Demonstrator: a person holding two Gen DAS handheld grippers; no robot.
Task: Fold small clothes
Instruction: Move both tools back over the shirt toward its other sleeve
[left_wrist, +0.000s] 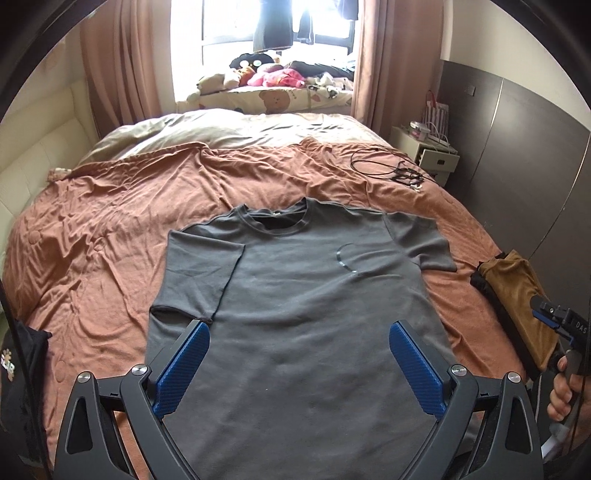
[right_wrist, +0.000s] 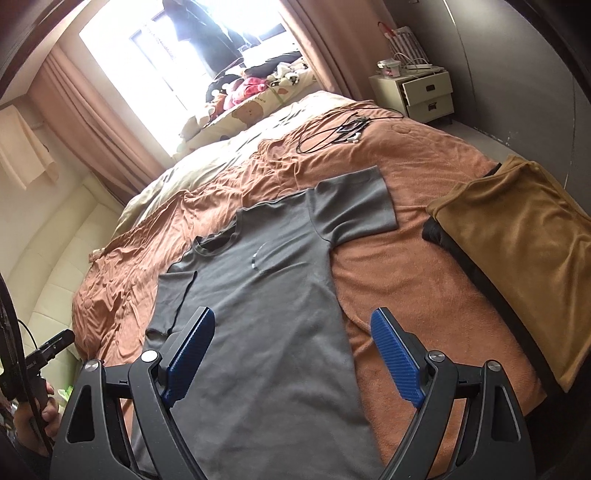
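A grey T-shirt (left_wrist: 303, 295) lies flat, front up, on the rust-coloured bedspread (left_wrist: 110, 229), collar toward the window. Its left sleeve (left_wrist: 195, 273) hangs down along the body, while the right sleeve (right_wrist: 354, 203) is spread out sideways. My left gripper (left_wrist: 299, 326) hovers open over the shirt's lower middle, nothing between its blue pads (left_wrist: 184, 369). My right gripper (right_wrist: 293, 314) is open too, straddling the shirt's right side edge above the cloth. A hand (left_wrist: 561, 391) holds the right tool at the picture's right edge.
A folded tan garment (right_wrist: 517, 258) on a dark one lies on the bed's right side. Black cables (left_wrist: 391, 166) sit farther back near a white nightstand (right_wrist: 428, 92). Plush toys (left_wrist: 273, 75) line the window ledge. A dark bag (left_wrist: 22, 369) is at left.
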